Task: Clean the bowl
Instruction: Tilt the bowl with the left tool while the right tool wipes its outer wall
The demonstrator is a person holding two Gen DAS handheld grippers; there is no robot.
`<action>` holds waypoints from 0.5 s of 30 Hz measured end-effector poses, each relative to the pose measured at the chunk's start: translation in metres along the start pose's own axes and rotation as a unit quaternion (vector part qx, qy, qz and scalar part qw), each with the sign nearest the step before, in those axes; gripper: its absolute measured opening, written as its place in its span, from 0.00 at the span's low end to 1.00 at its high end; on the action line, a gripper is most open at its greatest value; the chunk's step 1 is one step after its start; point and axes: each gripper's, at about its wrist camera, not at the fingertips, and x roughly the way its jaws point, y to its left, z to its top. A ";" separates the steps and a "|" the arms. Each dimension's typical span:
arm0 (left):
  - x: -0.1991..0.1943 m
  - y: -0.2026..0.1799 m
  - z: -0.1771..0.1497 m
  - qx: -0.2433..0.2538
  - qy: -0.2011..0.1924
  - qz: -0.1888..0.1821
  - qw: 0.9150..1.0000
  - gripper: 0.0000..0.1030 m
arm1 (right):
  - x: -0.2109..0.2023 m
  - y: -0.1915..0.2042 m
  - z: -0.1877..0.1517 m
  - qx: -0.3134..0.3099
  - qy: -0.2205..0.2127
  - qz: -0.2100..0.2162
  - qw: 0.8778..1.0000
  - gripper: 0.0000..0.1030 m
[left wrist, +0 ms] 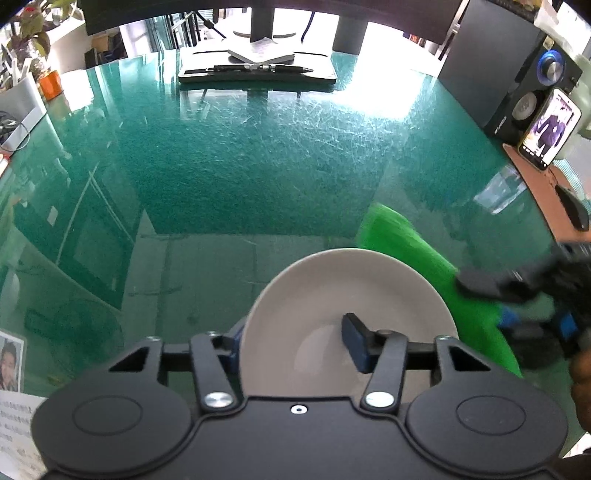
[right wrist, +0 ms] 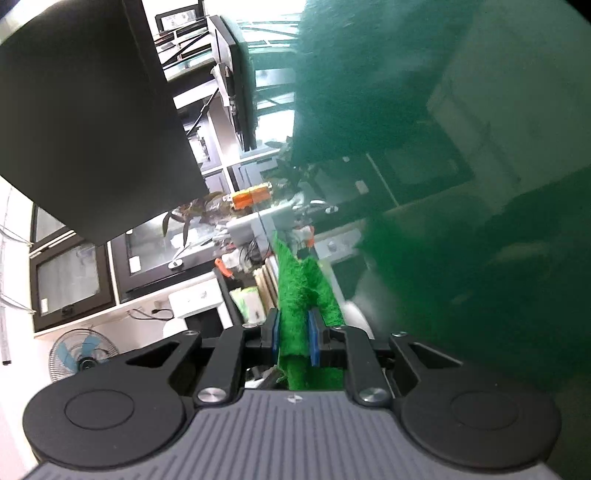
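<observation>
left gripper [left wrist: 295, 343] fingers clamped on bowl [left wrist: 347, 317] rim (tilted) | right gripper [right wrist: 293, 339] fingers clamped on green cloth [right wrist: 299, 295]

A green glass-topped desk [left wrist: 229, 155] carries everything here, its surface scratched and glaring with window light. At its far edge sits a flat black stand [left wrist: 258, 72] with pens [left wrist: 262, 68] lying across it and a monitor foot [left wrist: 264, 35] above. In the far right corner stands a black speaker [left wrist: 517, 77] with a blue-ringed knob, and a phone [left wrist: 550, 129] leans against it, screen lit. Near the right edge lies a dark mouse [left wrist: 572, 206]. By the far left corner there is an orange pot [left wrist: 50, 83] and a leafy plant [left wrist: 29, 29]. A small portrait photo [left wrist: 10, 360] lies at the near left corner. Off the desk, a floor fan [right wrist: 81, 354] stands by a wall.
</observation>
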 end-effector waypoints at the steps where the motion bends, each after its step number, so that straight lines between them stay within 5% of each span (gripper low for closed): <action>1: 0.000 0.000 0.000 -0.001 0.000 0.001 1.000 0.47 | 0.001 -0.002 0.001 0.003 -0.001 -0.001 1.000 0.16; 10: -0.003 0.005 -0.001 -0.035 0.000 -0.005 0.999 0.32 | 0.043 0.017 0.025 -0.018 -0.012 -0.006 1.000 0.17; 15: -0.004 0.008 -0.005 -0.040 -0.003 -0.011 0.999 0.31 | 0.015 0.013 0.013 -0.019 -0.016 0.004 1.000 0.17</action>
